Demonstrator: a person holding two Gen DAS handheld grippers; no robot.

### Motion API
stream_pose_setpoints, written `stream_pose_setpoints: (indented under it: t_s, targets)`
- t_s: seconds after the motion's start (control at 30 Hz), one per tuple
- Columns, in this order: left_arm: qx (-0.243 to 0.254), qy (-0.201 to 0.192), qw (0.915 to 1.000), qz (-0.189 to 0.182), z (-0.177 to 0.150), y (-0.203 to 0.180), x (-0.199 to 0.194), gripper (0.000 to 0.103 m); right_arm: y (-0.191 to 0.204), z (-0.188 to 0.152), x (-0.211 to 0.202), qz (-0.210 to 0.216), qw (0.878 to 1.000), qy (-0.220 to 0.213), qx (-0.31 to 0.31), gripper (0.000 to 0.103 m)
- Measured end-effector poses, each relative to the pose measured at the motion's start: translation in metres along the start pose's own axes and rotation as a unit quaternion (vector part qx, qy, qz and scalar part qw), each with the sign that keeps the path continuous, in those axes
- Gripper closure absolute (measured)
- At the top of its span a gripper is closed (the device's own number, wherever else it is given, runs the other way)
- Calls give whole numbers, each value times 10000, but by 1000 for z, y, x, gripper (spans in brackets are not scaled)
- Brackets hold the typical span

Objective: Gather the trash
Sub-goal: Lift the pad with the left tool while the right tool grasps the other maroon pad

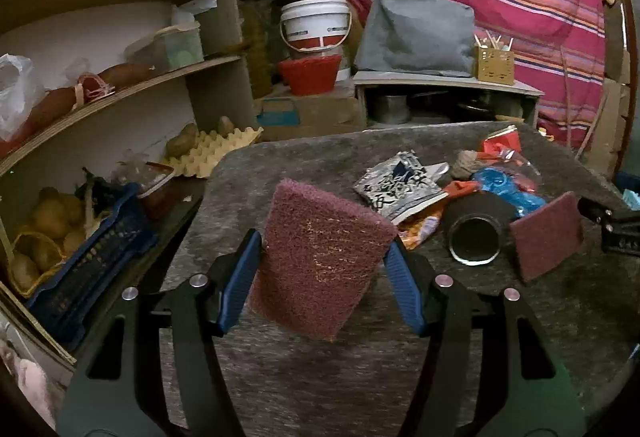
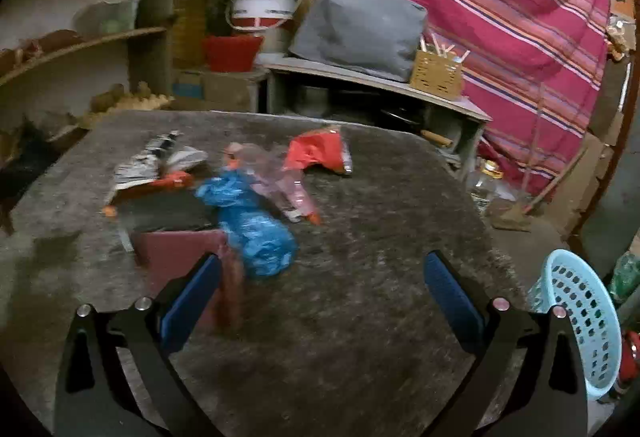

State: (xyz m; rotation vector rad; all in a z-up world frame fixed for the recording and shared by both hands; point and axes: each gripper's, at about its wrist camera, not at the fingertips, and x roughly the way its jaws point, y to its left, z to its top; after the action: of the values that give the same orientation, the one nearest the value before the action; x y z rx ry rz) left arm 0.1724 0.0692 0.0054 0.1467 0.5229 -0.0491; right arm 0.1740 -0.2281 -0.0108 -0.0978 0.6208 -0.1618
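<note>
My left gripper (image 1: pixel 322 265) is shut on a maroon scouring pad (image 1: pixel 320 257) and holds it tilted above the grey table (image 1: pixel 320 377). Beyond it lies a trash pile: a black-and-white printed wrapper (image 1: pixel 404 185), an orange wrapper (image 1: pixel 420 227), a black can on its side (image 1: pixel 474 233), a blue plastic bag (image 1: pixel 508 189), a red wrapper (image 1: pixel 502 145). A second maroon pad (image 1: pixel 546 235) lies at the right. My right gripper (image 2: pixel 320 297) is open and empty; that pad (image 2: pixel 180 257) touches its left finger. The blue bag (image 2: pixel 252 229), red wrapper (image 2: pixel 320 151) and printed wrapper (image 2: pixel 148 161) lie ahead, blurred.
Wooden shelves (image 1: pixel 120 93) at left hold potatoes, an egg tray (image 1: pixel 212 153) and a blue crate (image 1: pixel 92 261). A white bucket (image 1: pixel 316 21), red basket (image 1: pixel 310 73) and low bench (image 1: pixel 444 85) stand behind the table. A light-blue perforated basket (image 2: pixel 580 321) stands at the table's right.
</note>
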Motion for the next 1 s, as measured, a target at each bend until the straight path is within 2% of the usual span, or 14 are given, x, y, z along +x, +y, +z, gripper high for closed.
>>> stream_pose_setpoints:
  t_s: [0.27, 0.37, 0.53, 0.63, 0.8, 1.0]
  targets:
    - [76, 122, 9998, 122, -3, 8, 14, 42, -5, -2, 36, -46, 9990, 435, 90, 4]
    - [31, 130, 9998, 142, -3, 14, 15, 42, -3, 1, 23, 42, 9994, 296, 154, 4]
    - [-72, 128, 9996, 234, -3, 25, 13, 42, 2, 2, -2, -298, 9995, 42, 27, 4]
    - [-139, 112, 9995, 252, -3, 31, 8, 42, -2, 3, -12, -360, 9993, -10, 72, 4]
    - [-153, 42, 9994, 310, -3, 34, 0, 42, 7, -3, -17, -105, 9998, 161, 11, 4]
    - [-249, -23, 9992, 312, -1, 38, -9, 42, 41, -19, -11, 397, 9980, 501, 21, 4]
